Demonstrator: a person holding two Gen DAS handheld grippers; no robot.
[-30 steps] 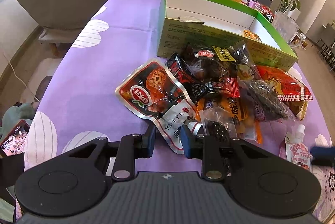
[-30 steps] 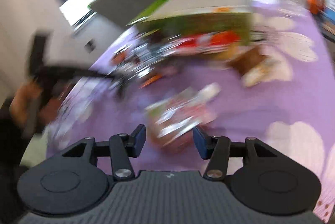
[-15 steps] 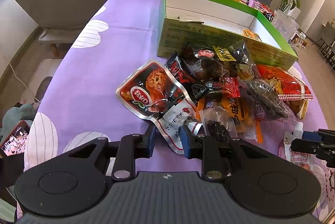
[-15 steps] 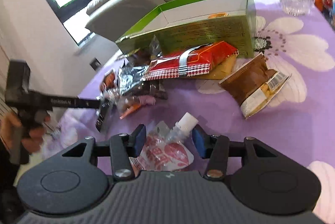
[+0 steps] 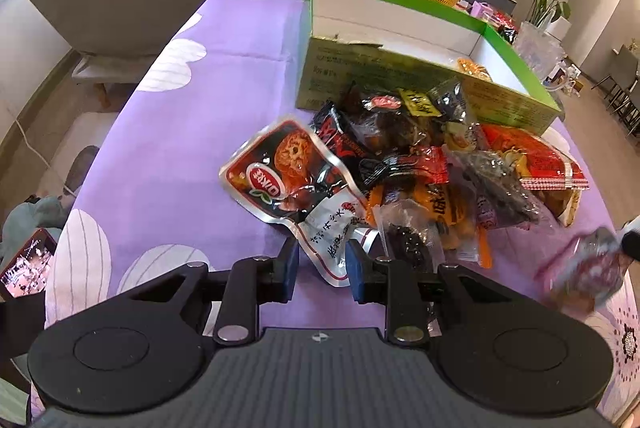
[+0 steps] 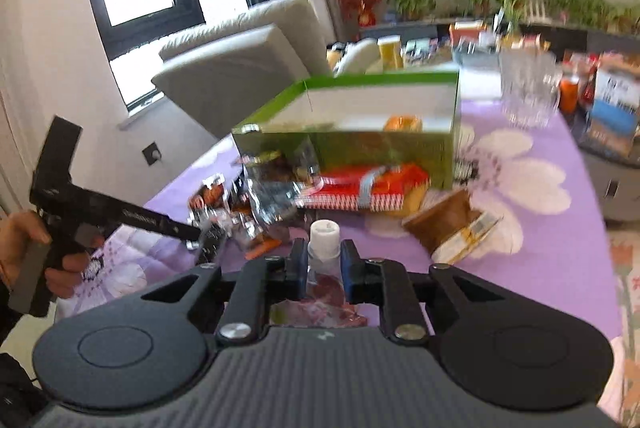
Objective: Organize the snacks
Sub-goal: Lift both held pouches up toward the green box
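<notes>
A spouted snack pouch point(image 6: 320, 284) with a white screw cap and a red-printed clear body is clamped between the blue pads of the right tool point(image 6: 323, 270), just below the cap. The pouch is held upright, with its lower part crumpled against the tool's body; whether its bottom edge touches the purple flowered cloth of the bench point(image 6: 560, 228) cannot be told. In the left wrist view the same pouch point(image 5: 588, 268) is seen only as a motion-blurred pink and grey shape at the right edge, and its print cannot be read there.

The left tool point(image 5: 322, 268) is held low over the bench with its pads apart, and the corner of a white packet with dark lettering point(image 5: 328, 232) lies in the gap between them without being gripped. Just beyond it a heap of snack packets point(image 5: 400, 179) is spread over the cloth: a red and silver pouch with a round logo point(image 5: 276, 175) at the left, dark clear-wrapped pieces in the middle, and an orange-red bag with a checked band point(image 5: 532, 159) at the right. Many packets overlap, so their outlines are hard to separate.

Behind the heap stands an open green box point(image 5: 400, 87) with a white inside, touching the rearmost packets. One orange item point(image 5: 472, 65) is seen inside it at the right end, partly hidden by the front wall. A brown packet point(image 6: 452, 224) lies apart on the cloth to the right of the heap. The right wrist view is blurred throughout.
</notes>
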